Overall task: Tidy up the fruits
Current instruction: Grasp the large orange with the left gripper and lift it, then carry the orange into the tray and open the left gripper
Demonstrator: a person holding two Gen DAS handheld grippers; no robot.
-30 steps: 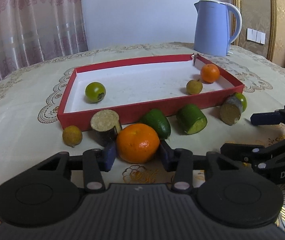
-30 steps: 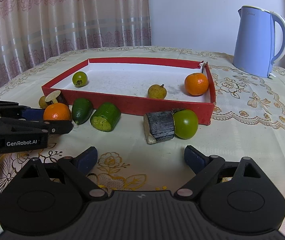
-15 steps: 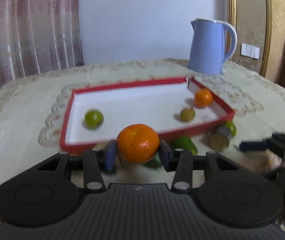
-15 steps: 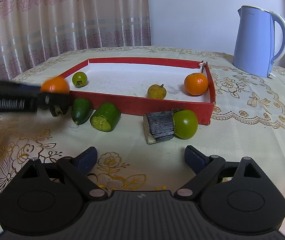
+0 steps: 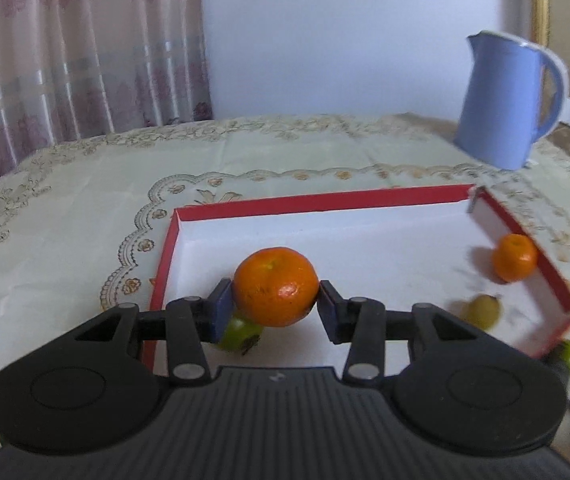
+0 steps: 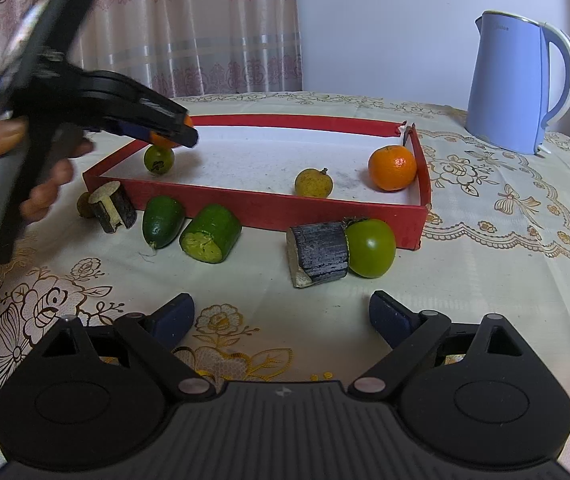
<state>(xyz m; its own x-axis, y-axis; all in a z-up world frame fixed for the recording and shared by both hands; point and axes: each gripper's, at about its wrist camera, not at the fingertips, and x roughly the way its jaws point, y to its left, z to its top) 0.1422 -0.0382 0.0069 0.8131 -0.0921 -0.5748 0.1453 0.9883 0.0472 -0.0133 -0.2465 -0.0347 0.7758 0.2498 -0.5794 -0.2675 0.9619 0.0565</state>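
My left gripper [image 5: 275,302] is shut on an orange tangerine [image 5: 276,286] and holds it in the air over the near left part of the red tray [image 5: 321,203]. The right wrist view shows that gripper [image 6: 181,134] above a small green fruit [image 6: 158,159] in the tray. A second tangerine [image 6: 392,167] and a small yellowish fruit [image 6: 313,183] lie at the tray's right end. My right gripper [image 6: 281,316] stays open over the tablecloth, nothing between its fingers.
Before the tray's front wall lie a green fruit [image 6: 162,220], a cut green piece [image 6: 210,233], two dark sugarcane stubs [image 6: 318,251] [image 6: 111,207], a green tomato [image 6: 370,247] and a small brown fruit [image 6: 83,205]. A blue kettle [image 6: 515,84] stands at the back right. A hand [image 6: 25,172] grips the left tool.
The left gripper lifted the tangerine off the tablecloth and carried it up and forward over the tray's front wall. The right gripper stayed still.
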